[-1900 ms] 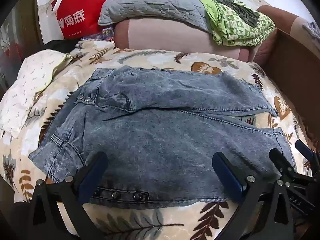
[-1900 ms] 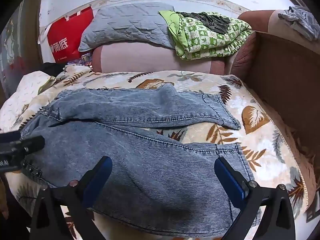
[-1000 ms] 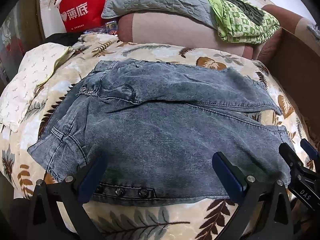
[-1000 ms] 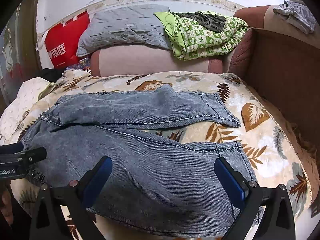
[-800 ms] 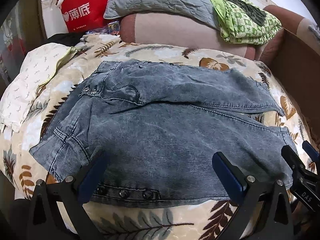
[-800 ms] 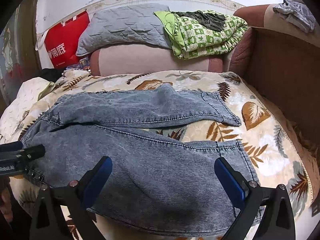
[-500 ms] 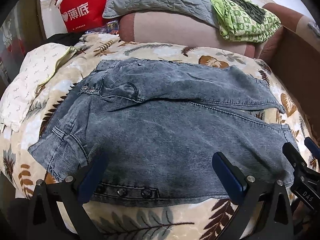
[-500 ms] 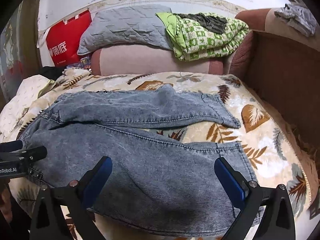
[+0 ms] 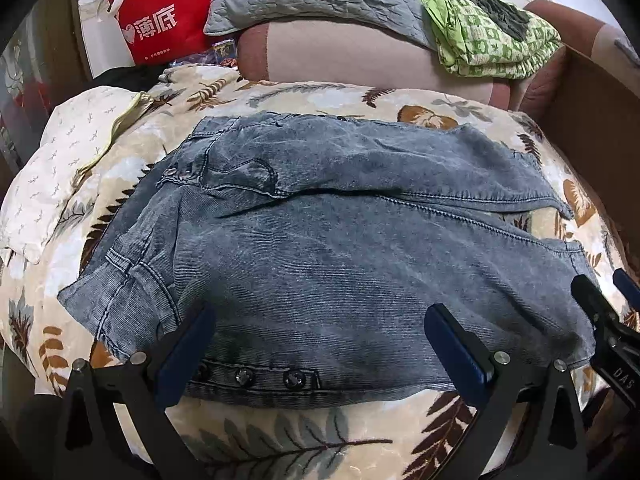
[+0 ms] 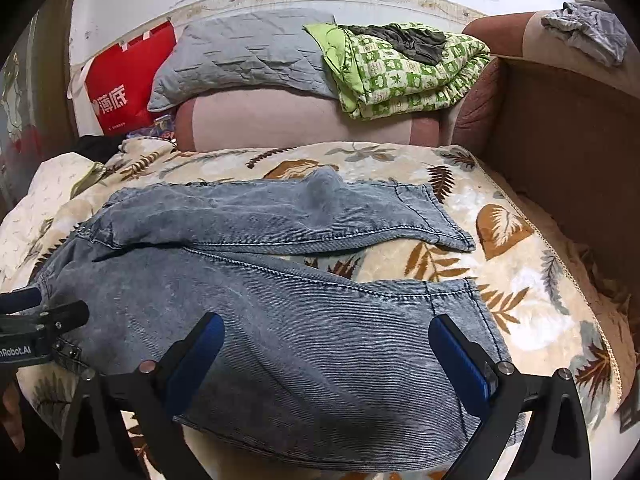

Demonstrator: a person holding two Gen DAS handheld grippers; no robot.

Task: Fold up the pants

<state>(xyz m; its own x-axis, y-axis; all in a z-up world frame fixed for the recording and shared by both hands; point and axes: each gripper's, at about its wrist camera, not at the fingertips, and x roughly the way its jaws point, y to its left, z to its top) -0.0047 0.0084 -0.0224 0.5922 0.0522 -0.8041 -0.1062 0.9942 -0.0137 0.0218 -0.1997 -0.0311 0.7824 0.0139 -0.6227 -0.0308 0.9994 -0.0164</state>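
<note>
Pants [image 9: 340, 248] lie flat, long axis left–right; left tongs [image 9: 320, 344] at waistband, right tongs [image 10: 326, 354] at hem, both released, empty

From where I sit, little has changed: my left gripper [image 9: 318, 336] has eased a touch nearer the jeans [image 9: 332, 248], so the waistband buttons [image 9: 246, 376] sit slightly lower in view, and my right gripper [image 10: 326, 346] drifted marginally toward the leg hem [image 10: 486, 320].

Two close wrist views, shared jeans [image 9: 340, 248]
</note>
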